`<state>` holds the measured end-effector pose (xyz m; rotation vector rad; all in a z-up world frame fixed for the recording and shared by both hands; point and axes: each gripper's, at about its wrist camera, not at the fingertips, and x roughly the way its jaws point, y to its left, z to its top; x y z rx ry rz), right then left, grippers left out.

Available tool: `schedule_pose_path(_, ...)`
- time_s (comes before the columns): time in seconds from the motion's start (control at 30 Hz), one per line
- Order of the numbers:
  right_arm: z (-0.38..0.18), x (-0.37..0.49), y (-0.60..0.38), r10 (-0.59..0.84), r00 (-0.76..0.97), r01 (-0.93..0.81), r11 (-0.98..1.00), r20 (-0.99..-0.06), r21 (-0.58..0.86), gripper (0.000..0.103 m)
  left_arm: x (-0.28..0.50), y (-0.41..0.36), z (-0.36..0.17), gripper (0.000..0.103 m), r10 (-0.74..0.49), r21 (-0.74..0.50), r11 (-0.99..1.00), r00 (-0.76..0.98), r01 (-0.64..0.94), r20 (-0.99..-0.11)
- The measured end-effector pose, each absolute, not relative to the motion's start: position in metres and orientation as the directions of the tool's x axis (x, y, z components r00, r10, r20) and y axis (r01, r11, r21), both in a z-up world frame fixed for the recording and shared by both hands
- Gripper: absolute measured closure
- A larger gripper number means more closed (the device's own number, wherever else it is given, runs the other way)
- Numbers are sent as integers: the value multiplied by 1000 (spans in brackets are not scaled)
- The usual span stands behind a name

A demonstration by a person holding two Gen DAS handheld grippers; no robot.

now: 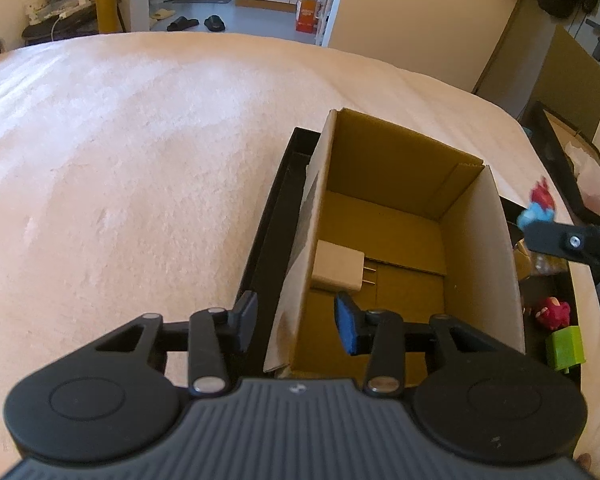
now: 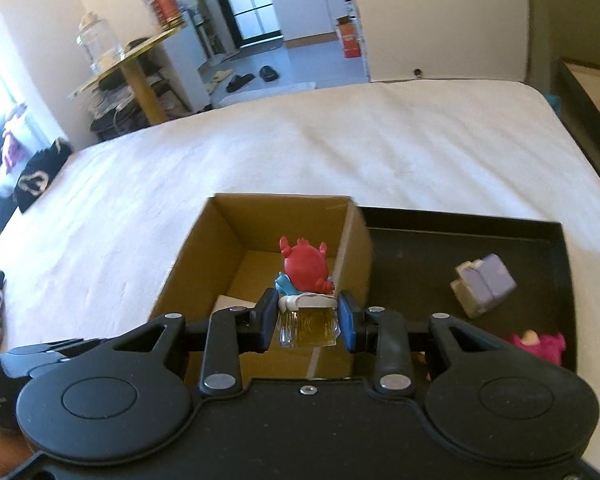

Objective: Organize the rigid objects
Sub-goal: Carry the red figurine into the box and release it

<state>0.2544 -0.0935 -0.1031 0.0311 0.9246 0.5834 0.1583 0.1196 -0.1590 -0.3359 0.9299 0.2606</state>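
Note:
An open cardboard box [image 1: 480, 216] stands in a black tray [image 1: 272, 216] on the bed. A white plug adapter [image 1: 336, 266] lies on the box floor. My left gripper [image 1: 296, 320] is open, its fingers astride the box's left wall. My right gripper [image 2: 306, 316] is shut on a toy with a red crab figure [image 2: 304, 266] on a clear yellow base [image 2: 308, 326], held above the box [image 2: 188, 264]. The toy and a right finger also show at the left wrist view's right edge [image 1: 538, 204].
The tray's right part [image 2: 420, 256] holds a purple and white block [image 2: 486, 284], a pink toy [image 2: 540, 344], a red toy [image 1: 554, 312] and a green block [image 1: 566, 348]. Pale bedding [image 1: 140, 160] lies left and beyond. Another tray [image 2: 580, 104] sits past the bed's right edge.

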Motion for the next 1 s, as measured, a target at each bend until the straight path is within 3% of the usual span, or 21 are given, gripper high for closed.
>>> schedule_pose_path(0.17, -106, 255, -67, 483, 435, -502, 831, -760, 241, 71, 159, 123, -166, 88, 57, -191, 913, 576, -361, -816)
schedule_pose_path(0.23, -109, 256, -56, 475, 421, -517, 826, -773, 225, 71, 159, 124, -169, 90, 54, -197, 911, 577, -363, -815)
schedule_pose_path(0.63, -128, 256, -15, 404, 404, -587, 803, -821, 106, 71, 155, 130, -172, 90, 34, -234, 899, 592, -370, -805)
schedule_pose_path(0.77, -132, 256, -12, 404, 442, -581, 809, -801, 87, 61, 156, 131, -171, 90, 27, -239, 899, 591, -367, -806)
schedule_pose_path(1.0, -125, 249, -28, 403, 433, -562, 820, -807, 108, 61, 158, 130, -170, 90, 34, -221, 906, 583, -361, -812)
